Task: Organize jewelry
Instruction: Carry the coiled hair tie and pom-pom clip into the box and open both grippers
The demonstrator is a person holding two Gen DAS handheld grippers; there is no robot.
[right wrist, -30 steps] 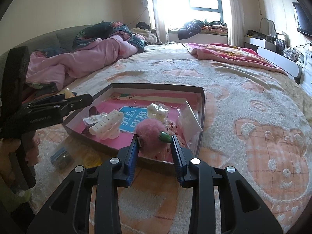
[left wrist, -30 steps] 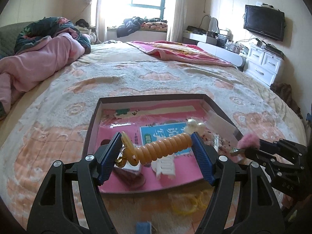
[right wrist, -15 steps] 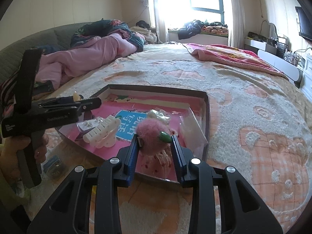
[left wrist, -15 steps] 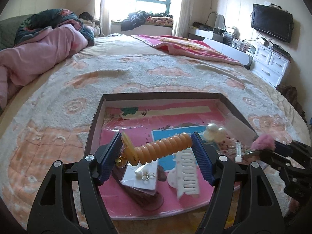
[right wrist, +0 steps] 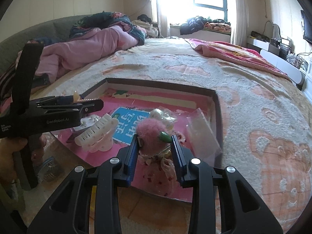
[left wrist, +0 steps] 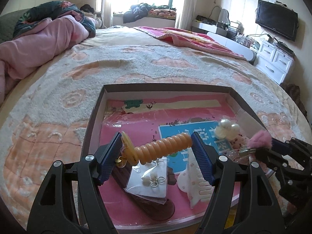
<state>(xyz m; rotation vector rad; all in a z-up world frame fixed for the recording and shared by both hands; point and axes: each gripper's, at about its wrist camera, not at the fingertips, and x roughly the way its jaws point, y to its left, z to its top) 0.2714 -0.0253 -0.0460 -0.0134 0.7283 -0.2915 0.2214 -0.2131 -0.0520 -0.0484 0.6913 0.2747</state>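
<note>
A shallow dark-rimmed box [left wrist: 93,117] with a pink lining lies on the bed. My left gripper [left wrist: 156,146] hangs over its near left part, shut on an orange spiral hair tie [left wrist: 163,148] stretched between the pads. In the right wrist view my right gripper [right wrist: 155,142] is shut on a fluffy pink pompom clip [right wrist: 152,132] with a green tip, above the box's near edge [right wrist: 216,105]. Inside lie a white claw clip [left wrist: 197,183], a small bag with earrings [left wrist: 150,179] and a pearl hair piece [left wrist: 227,129]. The right gripper [left wrist: 259,146] shows at the left view's right edge.
A clear plastic bag [right wrist: 202,134] leans in the box's right corner. A pink quilt [left wrist: 39,42] is heaped at the bed's far left, a pink blanket [left wrist: 187,39] at the far side. White drawers [left wrist: 273,62] and a TV [left wrist: 276,22] stand right. A hand [right wrist: 11,146] holds the left gripper.
Both grippers have moved forward over the box, each keeping its item. The box and its contents look larger and closer in both views.
</note>
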